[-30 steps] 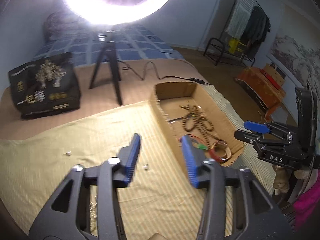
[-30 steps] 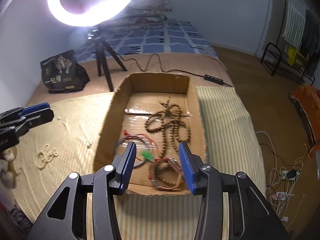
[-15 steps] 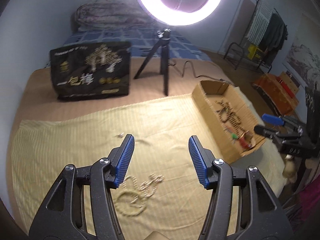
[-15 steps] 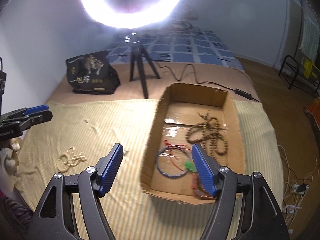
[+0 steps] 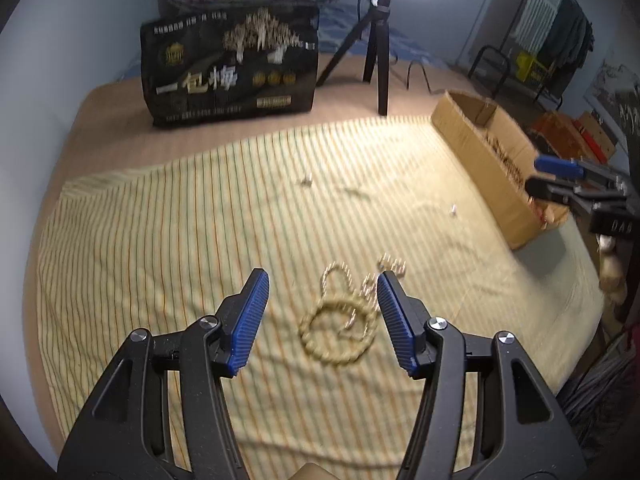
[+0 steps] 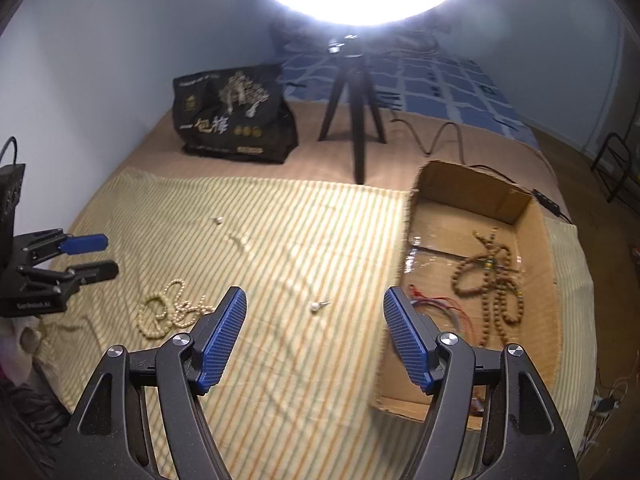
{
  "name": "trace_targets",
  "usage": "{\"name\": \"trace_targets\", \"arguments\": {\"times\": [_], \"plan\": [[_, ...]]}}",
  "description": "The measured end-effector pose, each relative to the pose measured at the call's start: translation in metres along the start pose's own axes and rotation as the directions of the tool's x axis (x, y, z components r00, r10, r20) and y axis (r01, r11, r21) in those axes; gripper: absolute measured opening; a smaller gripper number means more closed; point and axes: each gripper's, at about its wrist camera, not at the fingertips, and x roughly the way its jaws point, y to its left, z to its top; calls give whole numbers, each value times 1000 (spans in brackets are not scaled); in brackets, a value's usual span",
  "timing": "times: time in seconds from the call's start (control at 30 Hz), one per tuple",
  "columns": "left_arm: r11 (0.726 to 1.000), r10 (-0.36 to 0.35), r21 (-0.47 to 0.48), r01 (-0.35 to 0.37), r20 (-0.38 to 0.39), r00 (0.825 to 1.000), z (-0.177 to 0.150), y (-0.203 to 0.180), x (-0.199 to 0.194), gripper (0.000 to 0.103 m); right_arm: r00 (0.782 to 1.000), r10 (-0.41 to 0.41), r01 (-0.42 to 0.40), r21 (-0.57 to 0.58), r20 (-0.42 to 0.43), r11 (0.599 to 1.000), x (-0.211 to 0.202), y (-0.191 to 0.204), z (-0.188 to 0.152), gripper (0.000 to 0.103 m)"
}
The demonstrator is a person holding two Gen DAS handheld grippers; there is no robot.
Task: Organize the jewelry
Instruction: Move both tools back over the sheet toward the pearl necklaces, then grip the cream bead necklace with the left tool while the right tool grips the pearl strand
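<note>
A pale pearl necklace (image 5: pixel 340 328) lies coiled on the striped yellow cloth (image 5: pixel 160 240). My left gripper (image 5: pixel 322 280) hovers just above it, open, with nothing between the pads. My right gripper (image 6: pixel 316 296) is also open and empty, over the cloth beside the cardboard box (image 6: pixel 476 184). A small pearl earring (image 6: pixel 316 306) lies under its gap. The box holds a brown bead necklace (image 6: pixel 492 280) and red cord bracelets (image 6: pixel 440 308). The right wrist view also shows the pearl necklace (image 6: pixel 168 312) below the left gripper (image 6: pixel 92 256). The left wrist view shows the right gripper (image 5: pixel 560 180) by the box (image 5: pixel 492 160).
Two more small pearl pieces (image 5: pixel 307 180) (image 5: pixel 453 210) lie on the cloth. A black printed bag (image 5: pixel 232 68) and a ring-light tripod (image 5: pixel 378 52) stand at the back, with a cable (image 6: pixel 440 136) trailing past the box. The bed drops off to the right.
Both views have swung left, away from the box and over the cloth. Both grippers have opened wider. The left one has come down over the pearl necklace.
</note>
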Motion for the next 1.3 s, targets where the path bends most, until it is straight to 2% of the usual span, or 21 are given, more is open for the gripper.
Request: {"name": "trace_targets", "arguments": {"times": [0.23,0.4,0.47,0.6,0.67,0.87,1.07,1.13,1.3], "plan": [[1000,15,-1,-15,-57,998,-18,10,16,58,999,15,-16,-21,-52,1000,20,13,1,71],[1000,25,-11,-26,-102,994,-26,17,31,58,994,62,-63,-6,-91,998,36,18,0,71],[1000,25,-3,-26,-112,993,-28,16,35,49,991,76,-79,-17,-106,997,42,24,0,71],[999,35,18,-33,-120,992,-29,12,41,46,986,99,-107,-58,-135,993,55,40,0,71],[999,34,21,-31,-129,991,-29,11,43,38,983,106,-117,-69,-149,991,61,46,0,71],[998,51,43,-45,-146,988,-30,11,55,38,974,126,-145,-86,-190,986,78,59,-3,70],[994,84,82,-73,-142,986,-31,8,64,36,966,137,-159,-87,-221,983,93,65,-5,60],[993,94,89,-83,-136,986,-32,7,65,33,962,141,-166,-91,-233,982,99,69,-6,54],[985,122,133,-106,-118,986,-33,-2,67,24,960,130,-165,-124,-248,979,109,81,-7,52]]}}
